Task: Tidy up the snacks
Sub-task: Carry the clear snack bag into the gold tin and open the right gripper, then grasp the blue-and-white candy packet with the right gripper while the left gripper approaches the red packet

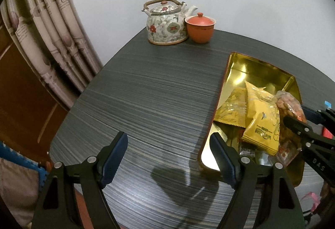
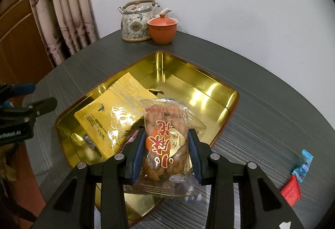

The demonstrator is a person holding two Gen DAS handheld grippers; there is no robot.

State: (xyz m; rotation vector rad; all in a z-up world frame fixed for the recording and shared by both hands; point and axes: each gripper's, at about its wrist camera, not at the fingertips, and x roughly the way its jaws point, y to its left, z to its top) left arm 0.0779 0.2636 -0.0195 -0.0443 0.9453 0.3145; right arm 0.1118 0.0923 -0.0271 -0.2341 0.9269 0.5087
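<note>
- The right gripper (image 2: 166,152) pinched a clear snack bag (image 2: 165,141) bearing red Chinese characters, lengthwise along its fingers, over the gold tin (image 2: 209,91).
- The left gripper (image 1: 169,157) hung spread above the table (image 1: 157,93).

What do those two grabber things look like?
Both are black, with triangle-shaped cut-outs and round silver rivets. The left gripper and right gripper each have two fingers lined with ridged dark blue pads. White letters are printed on their sides.
</note>
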